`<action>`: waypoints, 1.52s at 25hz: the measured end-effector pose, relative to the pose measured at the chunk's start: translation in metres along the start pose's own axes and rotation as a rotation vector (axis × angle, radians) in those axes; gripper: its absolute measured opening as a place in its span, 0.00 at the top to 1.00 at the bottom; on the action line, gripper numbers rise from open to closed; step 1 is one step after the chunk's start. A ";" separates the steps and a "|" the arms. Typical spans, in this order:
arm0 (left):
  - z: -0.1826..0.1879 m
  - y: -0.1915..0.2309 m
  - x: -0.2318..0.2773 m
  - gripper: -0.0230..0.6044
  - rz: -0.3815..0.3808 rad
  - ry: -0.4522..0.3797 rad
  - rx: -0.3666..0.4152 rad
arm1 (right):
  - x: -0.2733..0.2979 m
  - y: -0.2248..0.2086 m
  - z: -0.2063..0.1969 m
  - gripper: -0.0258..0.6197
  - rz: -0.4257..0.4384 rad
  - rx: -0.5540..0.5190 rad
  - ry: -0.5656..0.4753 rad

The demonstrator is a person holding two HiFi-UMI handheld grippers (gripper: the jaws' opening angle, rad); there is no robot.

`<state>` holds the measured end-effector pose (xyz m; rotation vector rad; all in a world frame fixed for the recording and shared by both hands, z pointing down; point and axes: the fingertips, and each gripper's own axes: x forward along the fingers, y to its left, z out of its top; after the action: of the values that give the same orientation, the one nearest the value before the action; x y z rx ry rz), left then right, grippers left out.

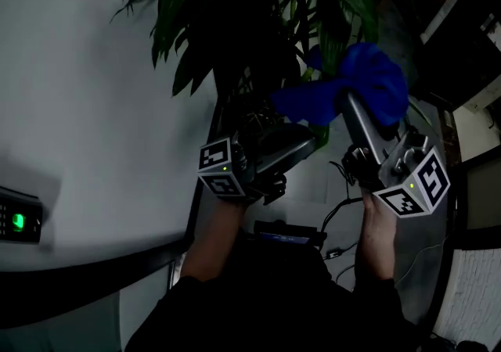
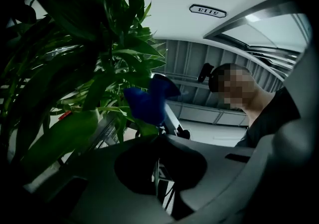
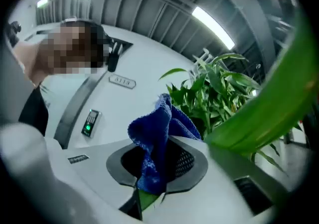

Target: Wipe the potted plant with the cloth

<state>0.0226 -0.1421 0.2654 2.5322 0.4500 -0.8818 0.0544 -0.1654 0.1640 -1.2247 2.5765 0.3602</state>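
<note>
Cloth clamped in right hand-held gripper — plant leaves crowd close.

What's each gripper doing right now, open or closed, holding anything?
Left gripper: closed, nothing clearly held.
Right gripper: closed on the blue cloth, with a green leaf between its jaws too.

I see only a pale grey strip of floor. Black cables and a dark flat box show over it; I cannot tell whether they lie on it. The base of the potted plant is hidden.
</note>
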 end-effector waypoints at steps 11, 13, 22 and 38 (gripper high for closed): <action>0.012 -0.008 -0.006 0.94 -0.033 -0.070 -0.119 | -0.008 0.032 -0.056 0.82 0.043 0.108 0.166; 0.011 -0.015 -0.009 0.91 -0.057 -0.080 -0.159 | -0.009 0.035 -0.056 0.82 0.032 0.107 0.161; 0.023 -0.028 -0.024 0.55 -0.176 -0.219 -0.342 | -0.011 0.040 -0.065 0.82 0.001 0.140 0.108; 0.037 -0.027 -0.037 0.38 -0.153 -0.285 -0.418 | -0.028 0.108 -0.090 0.82 0.026 -0.065 0.177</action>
<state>-0.0350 -0.1429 0.2557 1.9803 0.6632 -1.0595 -0.0250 -0.1092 0.2694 -1.3002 2.7528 0.3586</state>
